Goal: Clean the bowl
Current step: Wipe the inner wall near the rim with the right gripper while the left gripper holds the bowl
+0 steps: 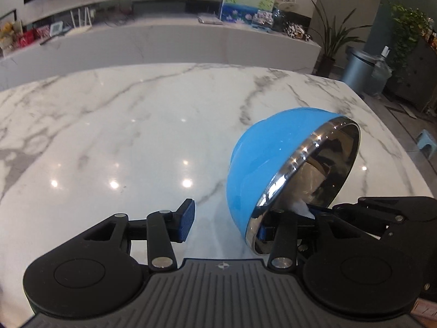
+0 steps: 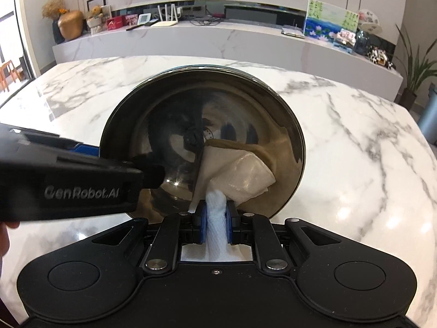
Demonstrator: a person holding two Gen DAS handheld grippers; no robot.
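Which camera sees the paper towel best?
The right wrist view. There the paper towel fills the middle, pinched in the right gripper and pressed inside the tilted bowl. The left wrist view shows only a small white bit under the bowl's rim.

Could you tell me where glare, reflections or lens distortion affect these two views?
Left wrist view: ceiling lights glare as bright spots on the marble table, and its far edge bows from fisheye distortion. Right wrist view: the bowl interior mirrors the room, and the paper towel held by the right hand-held gripper reflects there.
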